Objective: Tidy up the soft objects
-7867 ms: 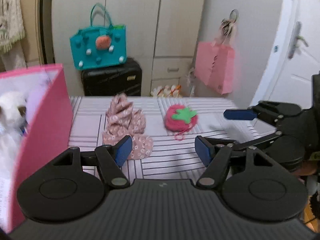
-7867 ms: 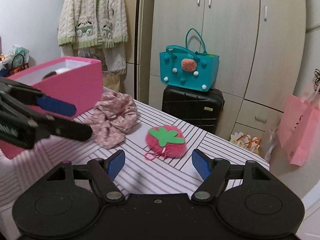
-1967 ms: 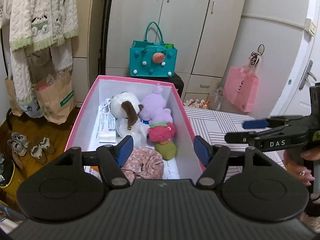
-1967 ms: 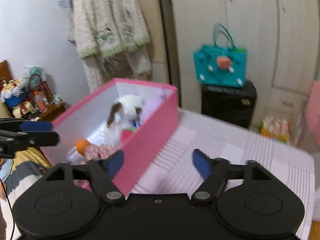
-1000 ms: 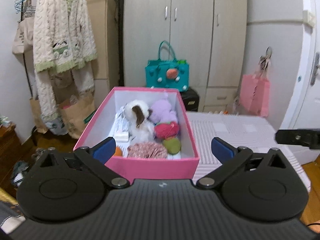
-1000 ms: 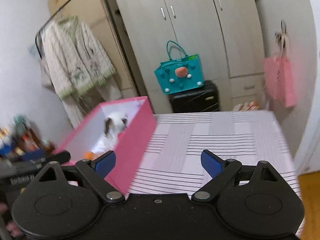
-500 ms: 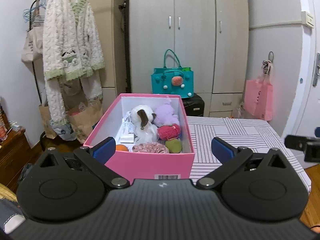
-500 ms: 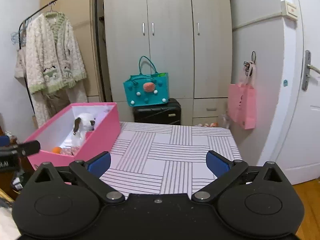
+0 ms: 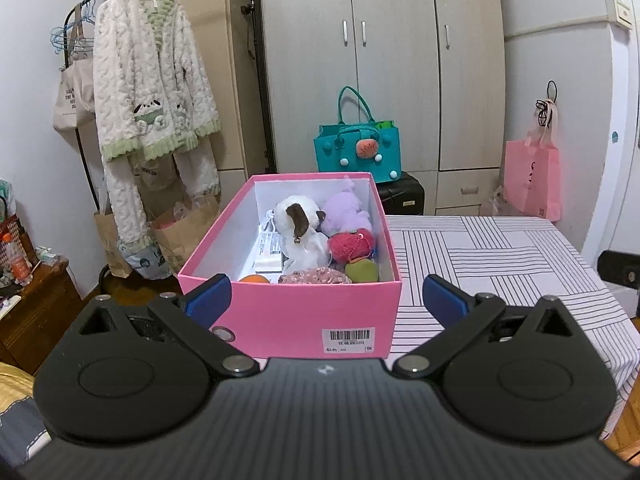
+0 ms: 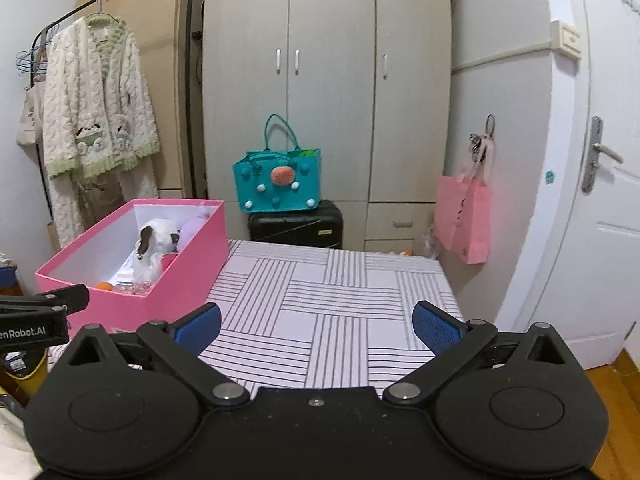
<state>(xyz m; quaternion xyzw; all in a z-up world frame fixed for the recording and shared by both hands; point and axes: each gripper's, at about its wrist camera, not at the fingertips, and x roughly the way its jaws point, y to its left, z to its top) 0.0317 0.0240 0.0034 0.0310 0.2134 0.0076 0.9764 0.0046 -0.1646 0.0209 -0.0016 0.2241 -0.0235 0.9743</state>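
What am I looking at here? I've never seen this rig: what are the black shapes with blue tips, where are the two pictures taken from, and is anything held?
A person holds a handheld gripper in each hand; each carries a camera looking forward along its two blue-padded fingers. One picture is from the left gripper, the other from the right gripper. Both stand open and hold nothing. On the striped tablecloth sits an open pink cardboard box with soft toys inside: a white-and-brown plush dog, a purple plush and a red fuzzy strawberry.
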